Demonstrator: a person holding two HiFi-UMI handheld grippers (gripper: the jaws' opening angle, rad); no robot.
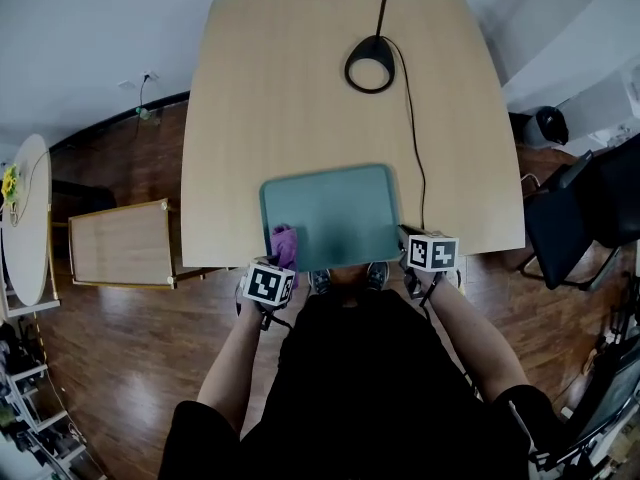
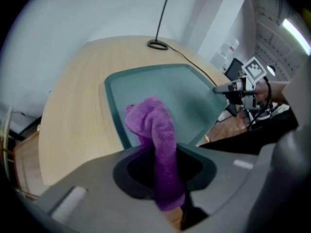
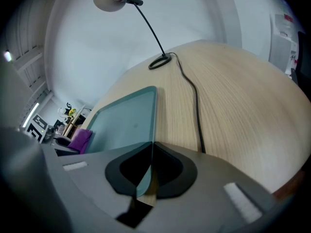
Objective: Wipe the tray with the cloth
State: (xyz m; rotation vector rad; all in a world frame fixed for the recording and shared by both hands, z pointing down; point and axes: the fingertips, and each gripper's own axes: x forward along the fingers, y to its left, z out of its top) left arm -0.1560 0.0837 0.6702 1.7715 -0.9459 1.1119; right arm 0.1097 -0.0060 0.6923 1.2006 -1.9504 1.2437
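The left gripper (image 1: 274, 274) is clamped on the purple cloth (image 1: 285, 241) over the near-left corner of the tray (image 1: 335, 213), which lies at the near edge of the table (image 1: 300, 88); contact with the tray cannot be confirmed. In my judgement, a good wipe needs the cloth pressed flat and drawn across in overlapping passes out to the rims. The right gripper (image 3: 149, 171) has its jaws closed on the tray's near-right rim, a hold that must be firm against sliding. Both grippers point steeply down, forearms held close before the body.
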